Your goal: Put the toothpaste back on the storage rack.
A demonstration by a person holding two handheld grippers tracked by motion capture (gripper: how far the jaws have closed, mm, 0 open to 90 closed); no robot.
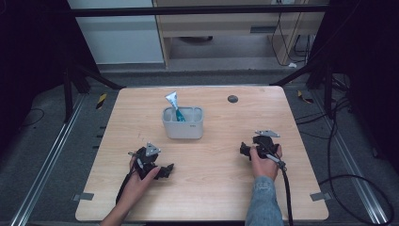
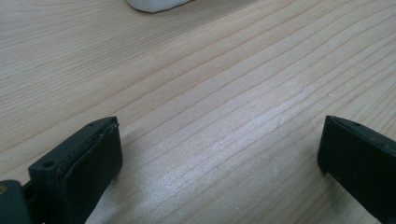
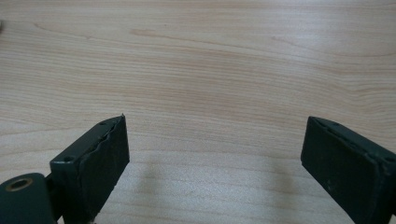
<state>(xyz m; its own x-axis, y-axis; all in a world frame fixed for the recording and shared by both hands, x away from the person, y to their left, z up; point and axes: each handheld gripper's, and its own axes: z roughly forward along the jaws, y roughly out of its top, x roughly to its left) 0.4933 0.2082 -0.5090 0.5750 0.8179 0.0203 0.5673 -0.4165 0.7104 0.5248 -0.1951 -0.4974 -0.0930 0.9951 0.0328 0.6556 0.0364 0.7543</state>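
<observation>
Pale wood grain runs under both tools: the left gripper [image 1: 162, 170] and the right gripper [image 1: 245, 149] rest low on the light wooden table [image 1: 221, 188], each with jaws spread wide and nothing between them, as if parked at the near edge. Well ahead, mid-table, stands the white rectangular plastic bin [image 1: 183, 123], with a crinkled silver-and-teal tube [image 1: 175, 106] propped upright inside, leaning on its wall. Grey carpet, cables and dark frames surround the table.

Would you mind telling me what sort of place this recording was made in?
Probably a lab or workshop recording station: a bare wooden table stands on grey carpet between dark metal frame struts, loose cables trail across the floor, and yellow-black hazard tape marks it.
</observation>
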